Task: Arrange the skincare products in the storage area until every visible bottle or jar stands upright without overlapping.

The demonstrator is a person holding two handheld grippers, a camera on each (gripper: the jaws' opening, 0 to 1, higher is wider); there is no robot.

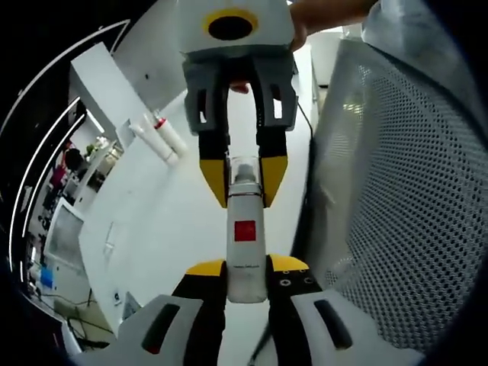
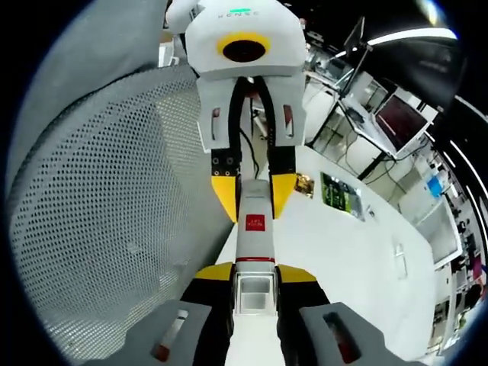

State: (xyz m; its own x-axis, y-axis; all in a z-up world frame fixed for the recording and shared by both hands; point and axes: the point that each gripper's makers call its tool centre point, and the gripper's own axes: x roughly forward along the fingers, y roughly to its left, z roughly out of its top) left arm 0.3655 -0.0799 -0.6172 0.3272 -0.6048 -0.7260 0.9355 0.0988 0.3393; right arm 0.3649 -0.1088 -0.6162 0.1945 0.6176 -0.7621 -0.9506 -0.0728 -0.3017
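White bottle (image 1: 245, 244) — pinched at opposite ends by left tongs (image 1: 245, 268) and right tongs (image 2: 255, 274).

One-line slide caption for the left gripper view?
Both grippers, left and right, clamp a white bottle beside a mesh basket.

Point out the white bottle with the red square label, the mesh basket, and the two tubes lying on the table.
white bottle (image 1: 245, 252), left gripper view, on its body.
mesh basket (image 1: 404, 198), left gripper view, on its wall.
two tubes (image 1: 162, 137), left gripper view, mid-tube.

white bottle (image 1: 245, 248) with red square, grey perforated basket (image 1: 396, 198)
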